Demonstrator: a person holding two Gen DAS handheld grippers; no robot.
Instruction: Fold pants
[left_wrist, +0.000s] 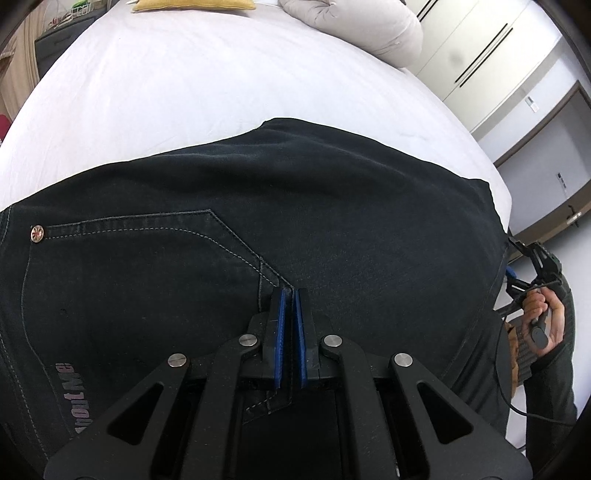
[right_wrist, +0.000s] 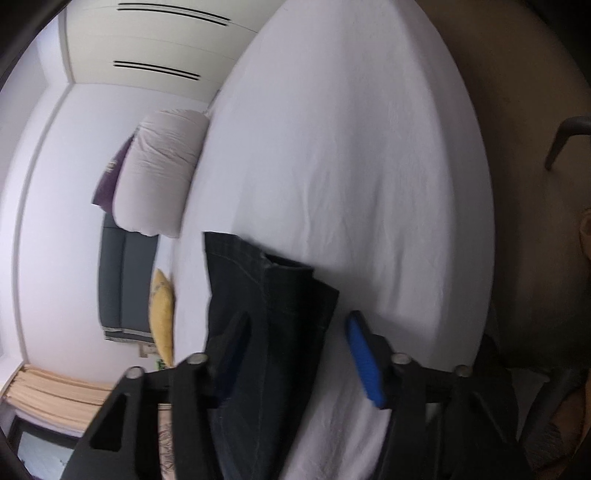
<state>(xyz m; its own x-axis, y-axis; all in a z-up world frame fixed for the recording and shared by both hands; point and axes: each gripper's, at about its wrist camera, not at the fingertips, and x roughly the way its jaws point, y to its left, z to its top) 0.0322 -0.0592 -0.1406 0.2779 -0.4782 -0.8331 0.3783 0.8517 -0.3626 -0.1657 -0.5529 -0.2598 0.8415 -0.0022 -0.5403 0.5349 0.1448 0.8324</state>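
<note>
Premises: a bedroom in a home. A bed (left_wrist: 221, 85) with a white fitted sheet fills most of both views. A rolled pale duvet (left_wrist: 354, 26) and a yellow cushion (left_wrist: 192, 4) lie at its far edge. Cream wardrobe doors (left_wrist: 476, 55) with slim dark handles line one wall. A purple garment (right_wrist: 110, 181) hangs beyond the duvet. Beige curtains (right_wrist: 51, 391) hang by a window.

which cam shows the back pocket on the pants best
The left wrist view. There the back pocket lies flat and sharp on the dark pants, stitching and rivet plain, just ahead of the left gripper. The right wrist view shows only a blurred end of the pants, no pocket.
</note>
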